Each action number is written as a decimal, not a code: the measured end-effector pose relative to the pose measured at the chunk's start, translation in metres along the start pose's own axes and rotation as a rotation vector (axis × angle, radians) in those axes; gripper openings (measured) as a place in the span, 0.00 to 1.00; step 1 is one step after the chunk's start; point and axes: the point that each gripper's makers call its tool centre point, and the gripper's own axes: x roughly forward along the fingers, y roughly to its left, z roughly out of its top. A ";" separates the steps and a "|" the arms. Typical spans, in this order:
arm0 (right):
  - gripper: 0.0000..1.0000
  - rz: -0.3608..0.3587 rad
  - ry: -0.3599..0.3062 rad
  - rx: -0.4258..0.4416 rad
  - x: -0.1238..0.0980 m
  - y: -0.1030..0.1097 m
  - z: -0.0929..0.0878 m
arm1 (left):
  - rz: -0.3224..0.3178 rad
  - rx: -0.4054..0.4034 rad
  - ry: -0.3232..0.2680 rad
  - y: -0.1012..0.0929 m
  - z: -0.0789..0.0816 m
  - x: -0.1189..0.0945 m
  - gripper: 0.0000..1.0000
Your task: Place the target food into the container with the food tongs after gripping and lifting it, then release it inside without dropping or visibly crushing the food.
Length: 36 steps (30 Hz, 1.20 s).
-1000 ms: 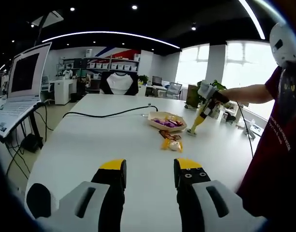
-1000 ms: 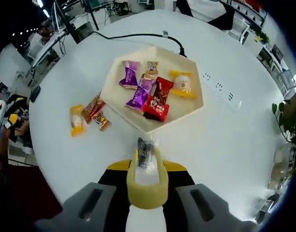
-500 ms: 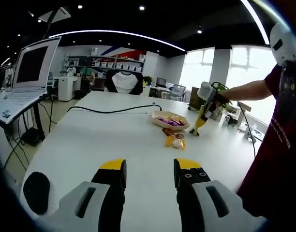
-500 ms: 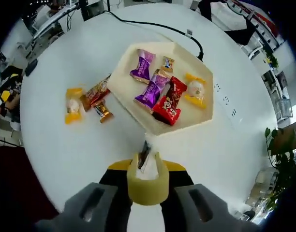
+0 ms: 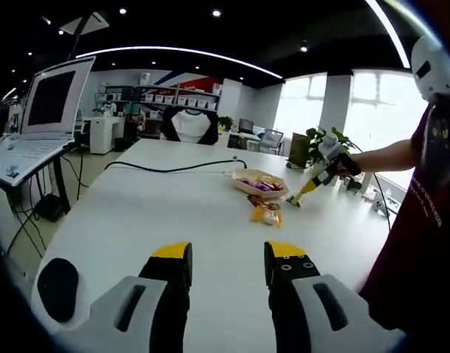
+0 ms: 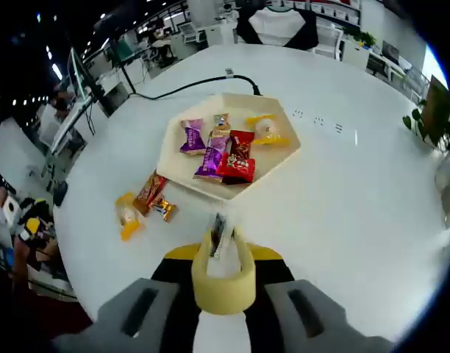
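A white surface (image 6: 372, 206) carries a tray (image 6: 287, 158) of sweets. The right tool (image 6: 223, 259) squeezes yellow tongs (image 6: 223, 276) pinching a light, crinkly candy (image 6: 218, 234) by its wrapper; the left tool (image 5: 226, 266) waits spread.

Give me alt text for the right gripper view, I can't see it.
The right claw grips yellow food tongs pinching a small wrapped candy above a white table. Ahead, a cream hexagonal tray holds several wrapped candies; three more lie on the table beside it.

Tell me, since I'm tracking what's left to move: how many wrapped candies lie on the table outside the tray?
3: a yellow candy, an orange-red candy and a small gold candy, all left of the tray.
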 end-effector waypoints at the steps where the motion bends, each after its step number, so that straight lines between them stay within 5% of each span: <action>1: 0.14 0.026 -0.047 0.152 -0.001 -0.005 -0.003 | 0.003 0.004 0.002 0.000 0.001 -0.001 0.42; 7: 0.13 0.204 -0.213 0.590 -0.004 -0.016 -0.016 | -0.006 0.035 0.013 -0.005 0.011 0.002 0.42; 13: 0.14 0.264 -0.259 0.730 -0.003 -0.006 -0.023 | -0.021 0.066 0.037 -0.011 0.014 0.007 0.42; 20: 0.14 0.474 -0.296 0.906 -0.006 0.027 -0.020 | -0.027 0.088 0.041 -0.016 0.021 0.009 0.42; 24: 0.15 0.477 -0.288 0.863 -0.003 0.041 -0.015 | -0.022 0.084 0.048 -0.017 0.018 0.007 0.42; 30: 0.17 0.547 -0.261 0.646 -0.002 0.110 0.002 | -0.018 0.077 0.049 -0.019 0.016 0.005 0.42; 35: 0.18 0.534 -0.079 0.425 0.057 0.194 -0.027 | -0.023 0.075 0.053 -0.019 0.013 0.007 0.41; 36: 0.18 0.495 -0.083 0.318 0.069 0.205 -0.034 | -0.023 0.073 0.051 -0.019 0.014 0.007 0.41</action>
